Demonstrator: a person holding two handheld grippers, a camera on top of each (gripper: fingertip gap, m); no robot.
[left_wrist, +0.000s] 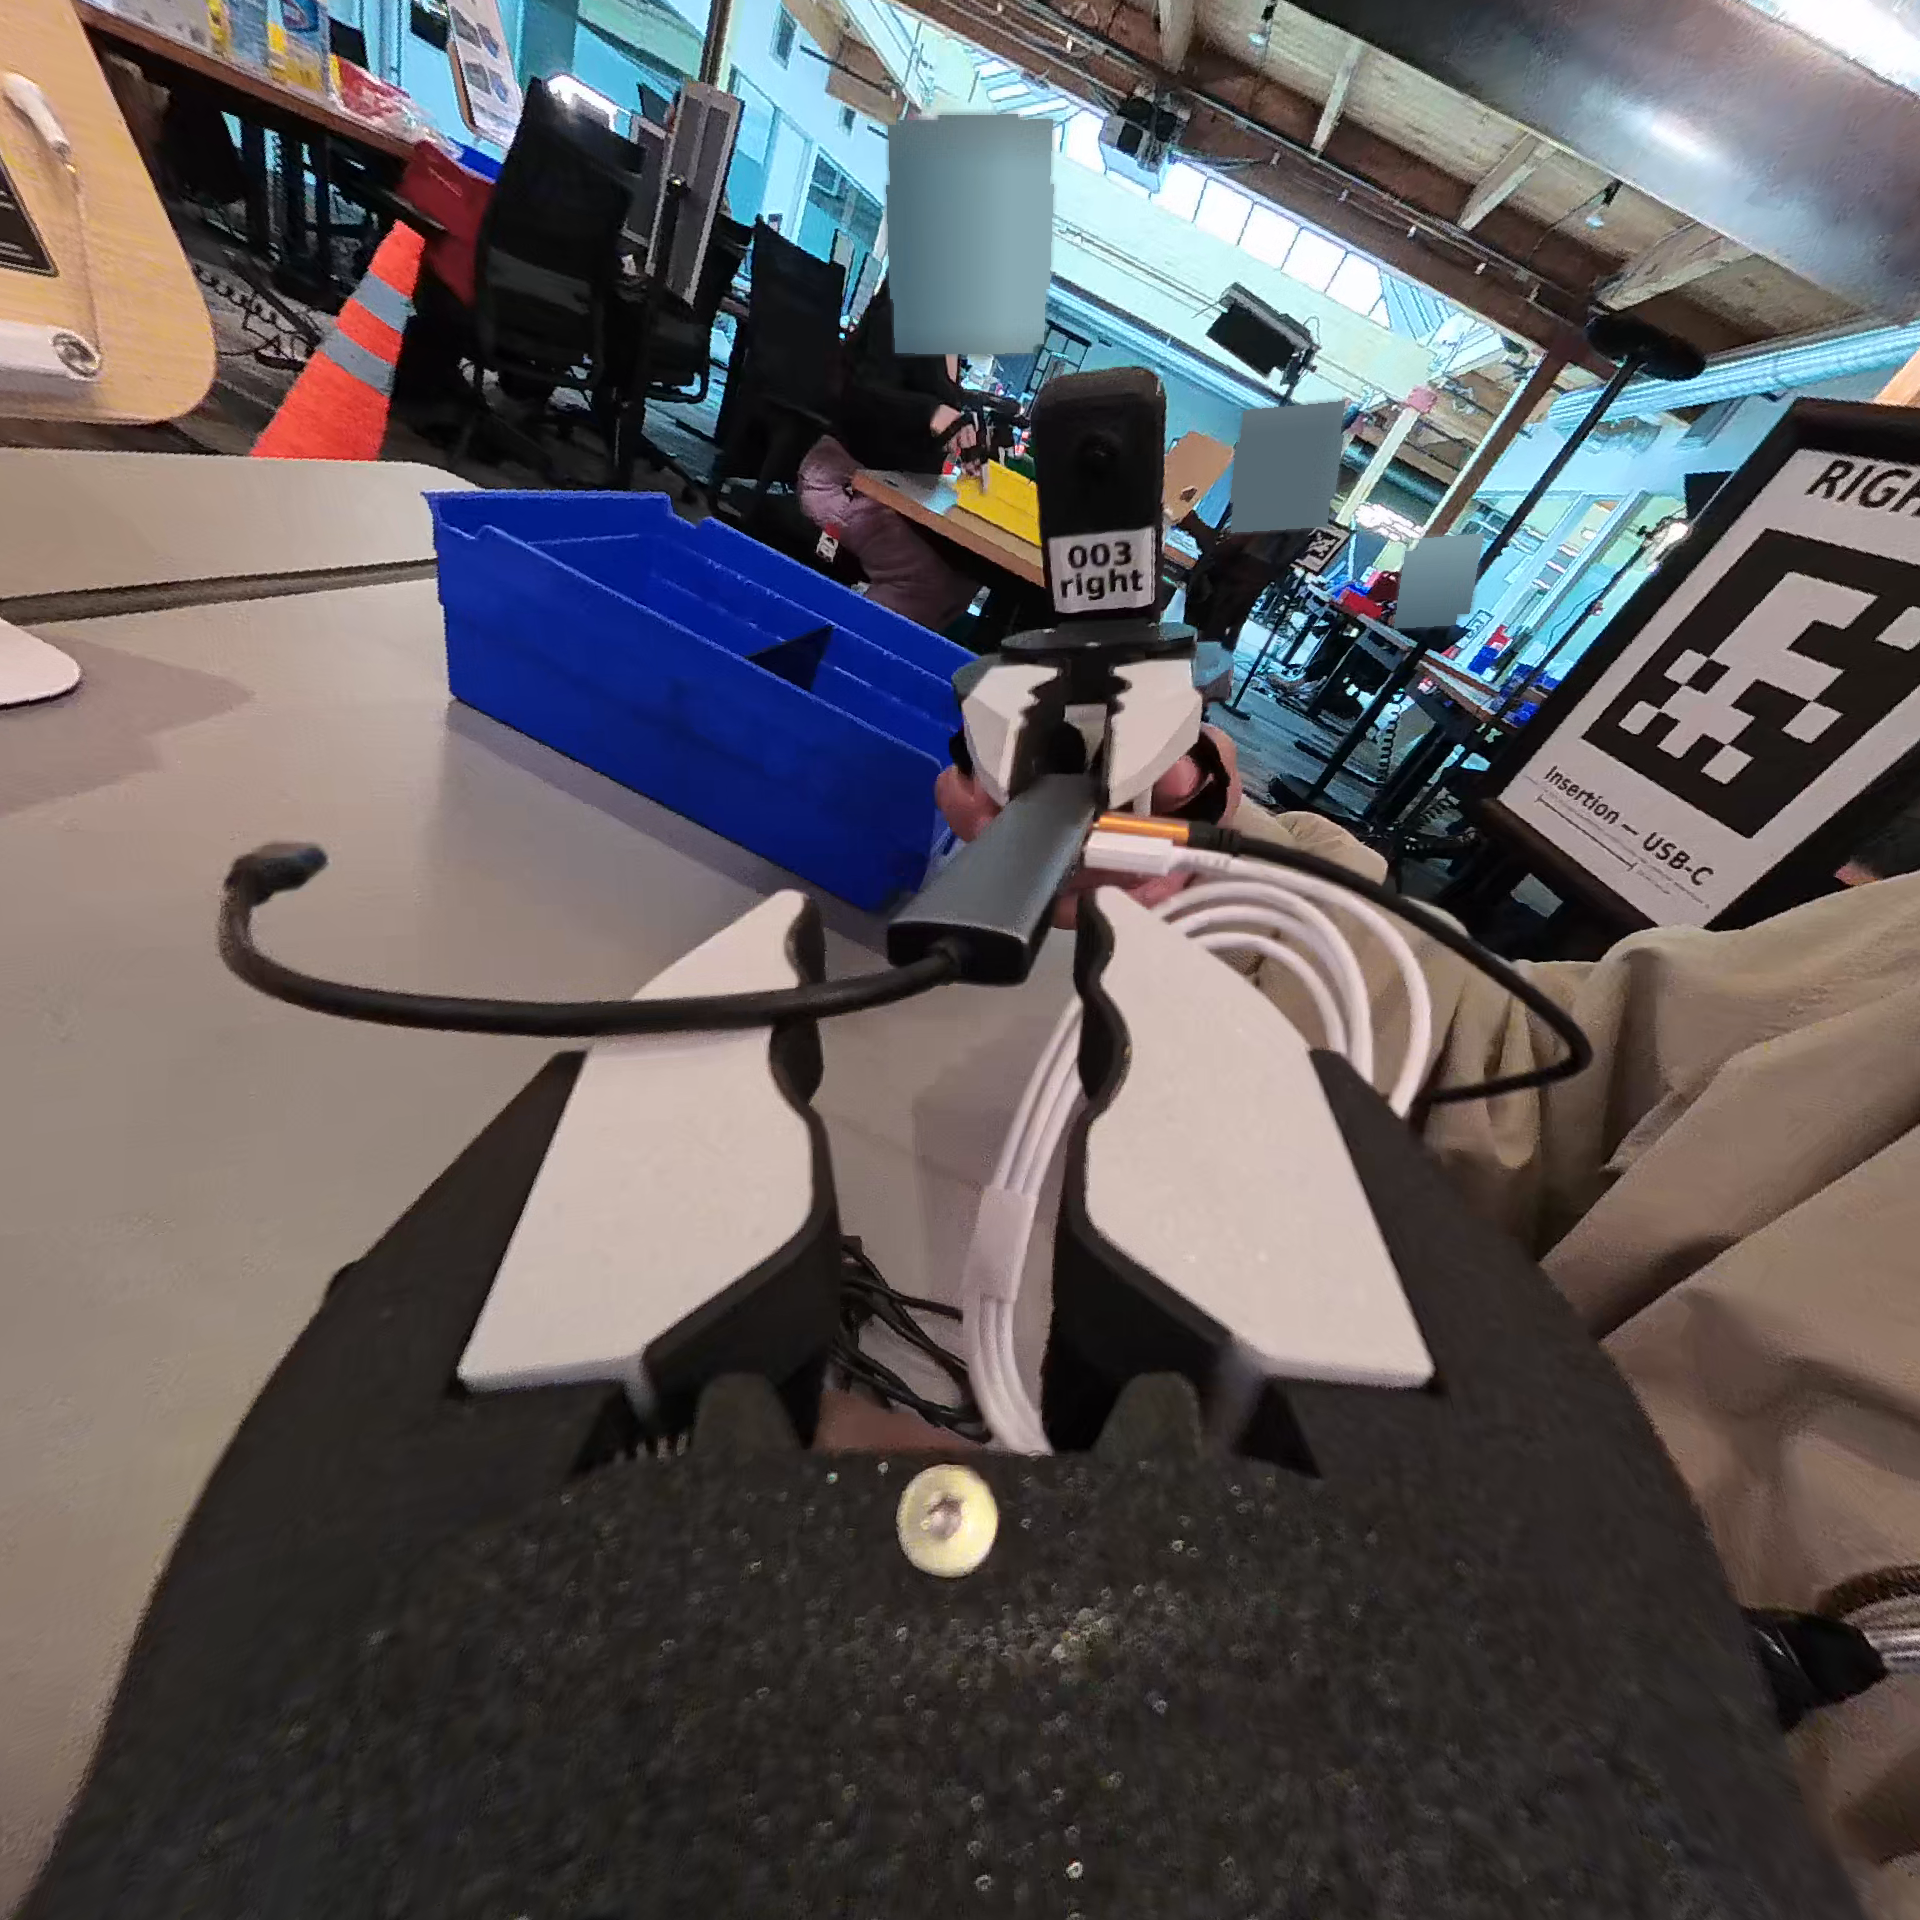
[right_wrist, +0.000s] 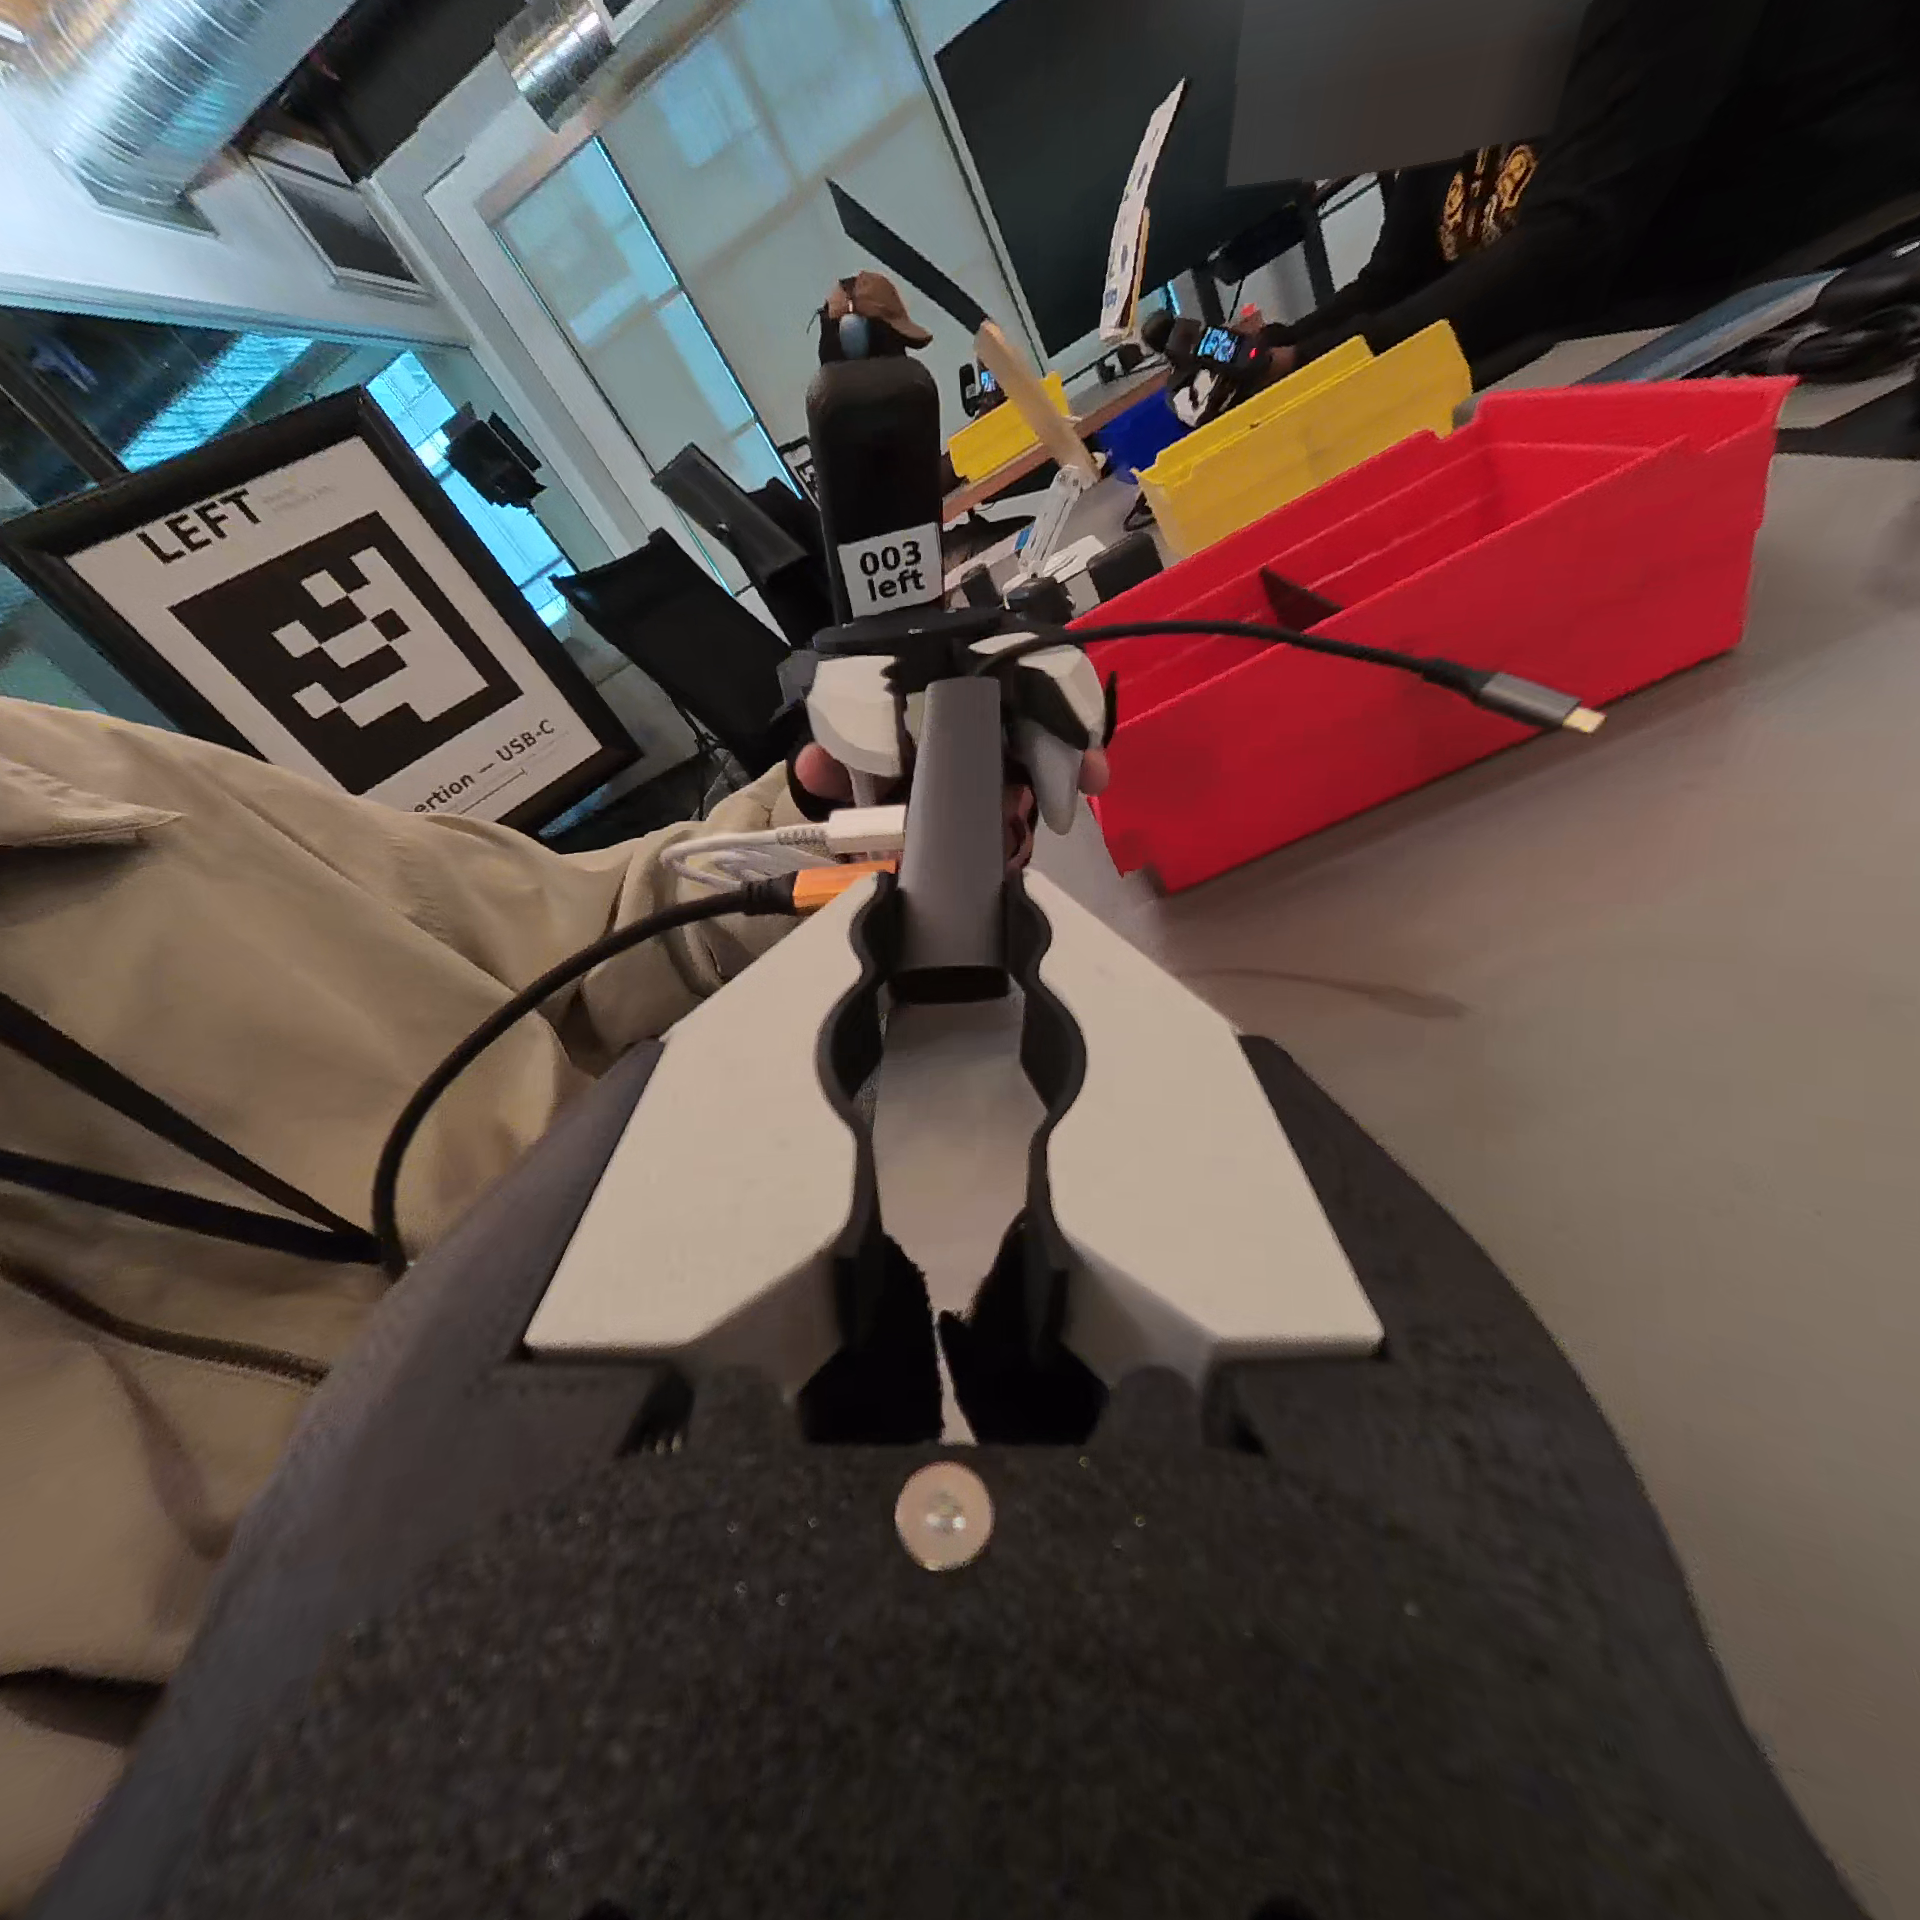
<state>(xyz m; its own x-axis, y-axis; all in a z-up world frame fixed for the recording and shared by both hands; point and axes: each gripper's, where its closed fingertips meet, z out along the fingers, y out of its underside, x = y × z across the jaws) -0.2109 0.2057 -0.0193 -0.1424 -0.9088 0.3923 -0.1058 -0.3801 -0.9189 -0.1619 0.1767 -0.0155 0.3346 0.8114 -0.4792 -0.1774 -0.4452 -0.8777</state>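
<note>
While clamped in the right claw (right_wrist: 940, 935) — grey hub (right_wrist: 951, 842), left claw (left_wrist: 940, 935) spread just beyond.

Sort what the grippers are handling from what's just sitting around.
Being handled:
- grey hub, with the right gripper shut on it
- left gripper, open at the hub's far end
- black lead from the hub
- white cable and orange-plugged cable, plugged into the hub's side

Lying about:
- blue bin
- red bin
- yellow bin
- traffic cone
- framed marker sign
</note>
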